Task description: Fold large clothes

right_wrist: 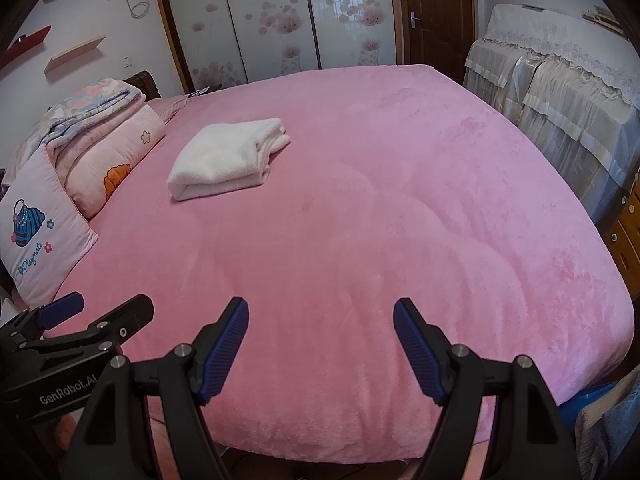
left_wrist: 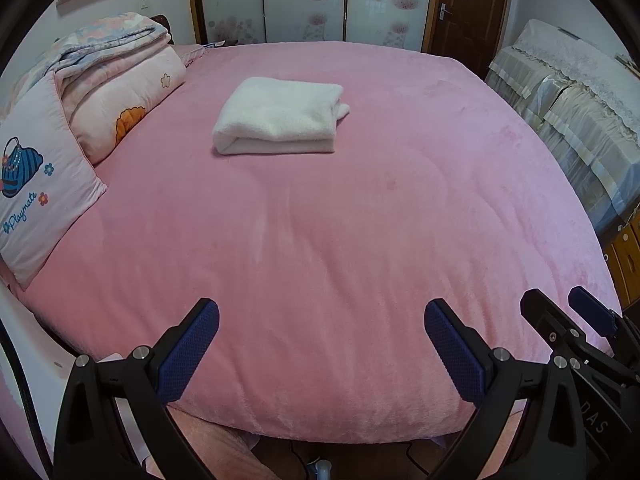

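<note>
A white fluffy garment (left_wrist: 278, 116) lies folded into a thick rectangle on the pink bed cover (left_wrist: 320, 240), toward the far left of the bed; it is also in the right wrist view (right_wrist: 226, 158). My left gripper (left_wrist: 322, 320) hovers over the near edge of the bed, open, with nothing between its blue pads. My right gripper (right_wrist: 320, 316) is open and empty too, beside the left one. Each gripper shows at the edge of the other's view: the right gripper (left_wrist: 560, 312) and the left gripper (right_wrist: 108, 312). Both are far from the folded garment.
A pink pillow with a blue bag print (left_wrist: 36, 208) and stacked folded quilts (left_wrist: 116, 80) lie along the bed's left side. Furniture under lace-trimmed covers (left_wrist: 568, 104) stands to the right. Sliding flowered wardrobe doors (right_wrist: 280, 16) and a brown door (left_wrist: 468, 4) stand behind the bed.
</note>
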A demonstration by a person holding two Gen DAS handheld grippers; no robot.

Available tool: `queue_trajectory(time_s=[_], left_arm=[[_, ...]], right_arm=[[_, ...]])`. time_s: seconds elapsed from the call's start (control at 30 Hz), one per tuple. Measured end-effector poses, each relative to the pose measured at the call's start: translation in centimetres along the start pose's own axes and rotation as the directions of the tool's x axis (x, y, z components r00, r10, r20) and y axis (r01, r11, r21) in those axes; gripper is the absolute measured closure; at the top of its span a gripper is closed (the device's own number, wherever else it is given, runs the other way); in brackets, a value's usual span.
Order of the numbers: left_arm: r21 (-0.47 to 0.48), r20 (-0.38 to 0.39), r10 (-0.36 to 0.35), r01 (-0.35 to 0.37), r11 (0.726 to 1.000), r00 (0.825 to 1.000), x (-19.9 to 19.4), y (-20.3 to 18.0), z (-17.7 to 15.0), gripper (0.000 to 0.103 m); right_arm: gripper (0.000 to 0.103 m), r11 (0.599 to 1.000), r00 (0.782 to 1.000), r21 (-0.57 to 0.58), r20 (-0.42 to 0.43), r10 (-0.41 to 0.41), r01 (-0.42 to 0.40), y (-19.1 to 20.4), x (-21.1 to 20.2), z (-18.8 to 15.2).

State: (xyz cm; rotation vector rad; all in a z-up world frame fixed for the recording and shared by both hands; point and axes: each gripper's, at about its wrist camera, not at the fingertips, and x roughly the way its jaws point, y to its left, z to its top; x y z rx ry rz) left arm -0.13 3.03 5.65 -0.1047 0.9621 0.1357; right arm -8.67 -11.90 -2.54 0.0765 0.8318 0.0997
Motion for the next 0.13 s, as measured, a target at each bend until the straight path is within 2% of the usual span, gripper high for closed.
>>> queue_trajectory(time_s=[0.13], left_arm=[[-0.002,-0.007,0.002,-0.002,1.000,1.000,0.27,0.03,0.08,0.001]], right_arm=[[0.028,1.000,1.000,0.002,-0.006,0.001,-0.001,0.00,0.16,-0.01]])
